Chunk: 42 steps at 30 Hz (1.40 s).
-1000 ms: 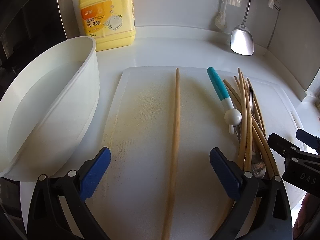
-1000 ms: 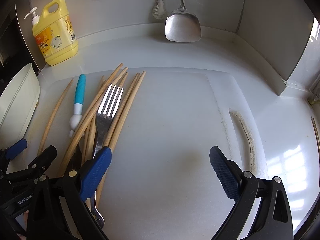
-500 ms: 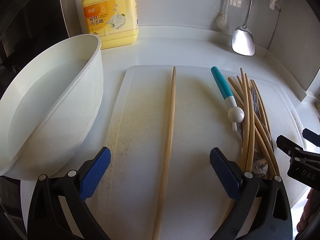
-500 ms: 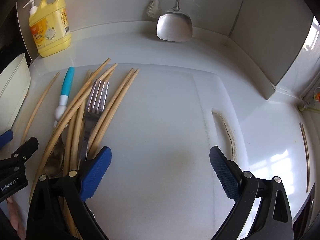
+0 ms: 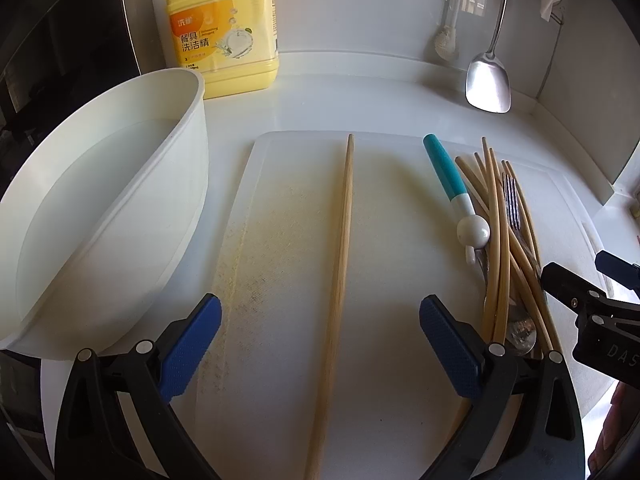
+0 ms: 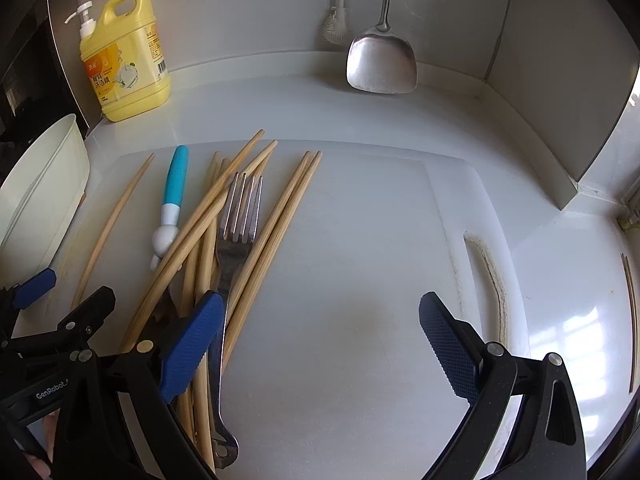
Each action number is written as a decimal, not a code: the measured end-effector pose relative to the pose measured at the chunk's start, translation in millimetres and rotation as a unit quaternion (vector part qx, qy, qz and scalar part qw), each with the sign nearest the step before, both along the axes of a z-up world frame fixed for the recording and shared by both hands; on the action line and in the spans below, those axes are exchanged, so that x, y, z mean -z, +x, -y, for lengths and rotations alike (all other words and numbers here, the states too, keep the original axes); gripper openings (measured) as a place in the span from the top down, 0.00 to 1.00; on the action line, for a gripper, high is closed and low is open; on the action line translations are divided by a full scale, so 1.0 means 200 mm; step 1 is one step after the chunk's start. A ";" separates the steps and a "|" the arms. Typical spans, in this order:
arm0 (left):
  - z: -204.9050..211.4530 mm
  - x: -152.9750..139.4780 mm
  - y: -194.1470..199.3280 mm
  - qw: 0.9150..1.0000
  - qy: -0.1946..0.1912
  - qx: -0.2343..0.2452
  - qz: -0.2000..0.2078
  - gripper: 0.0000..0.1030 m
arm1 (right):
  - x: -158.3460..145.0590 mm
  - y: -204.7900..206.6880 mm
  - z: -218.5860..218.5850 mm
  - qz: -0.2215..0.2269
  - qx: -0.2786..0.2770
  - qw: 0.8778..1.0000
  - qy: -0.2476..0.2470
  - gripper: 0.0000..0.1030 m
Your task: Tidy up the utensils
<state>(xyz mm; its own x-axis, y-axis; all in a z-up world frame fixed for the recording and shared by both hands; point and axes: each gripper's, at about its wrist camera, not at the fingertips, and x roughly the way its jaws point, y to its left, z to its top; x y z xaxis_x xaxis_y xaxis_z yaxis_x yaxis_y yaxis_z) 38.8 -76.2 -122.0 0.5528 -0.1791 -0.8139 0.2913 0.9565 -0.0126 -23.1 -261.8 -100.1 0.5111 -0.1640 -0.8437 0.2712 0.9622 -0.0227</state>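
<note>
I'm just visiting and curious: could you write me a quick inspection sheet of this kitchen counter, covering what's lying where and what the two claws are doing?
Surface: white cutting board on a white counter, stained yellowish at its left side.
Job's things: single chopstick lying apart; pile of chopsticks with a fork on top; teal-handled tool beside the pile.
Clutter: white tub, yellow detergent bottle.
Grippers: left gripper open, astride the single chopstick; right gripper open, empty.
Cables: nothing seen.
Surroundings: spatula and brush against the back wall.
</note>
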 end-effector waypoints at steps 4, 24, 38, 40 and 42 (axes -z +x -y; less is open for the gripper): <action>0.00 0.00 0.00 1.000 -0.001 -0.001 0.002 0.05 | -0.01 -0.01 -0.01 -0.004 -0.006 1.000 0.010 0.09; 0.00 0.00 0.01 1.000 0.000 -0.003 -0.002 0.05 | -0.07 -0.12 0.21 0.034 0.043 0.998 -0.013 0.09; 0.00 0.00 0.02 1.000 0.001 -0.004 -0.003 0.05 | 0.00 -0.07 0.16 0.002 0.029 0.999 -0.024 0.09; 0.00 0.00 0.02 1.000 0.001 -0.003 -0.004 0.05 | 0.00 -0.07 0.15 -0.004 0.026 0.999 -0.025 0.09; 0.00 -0.01 0.03 1.000 0.002 -0.002 -0.006 0.05 | 0.01 -0.08 0.13 -0.016 0.018 0.999 -0.037 0.09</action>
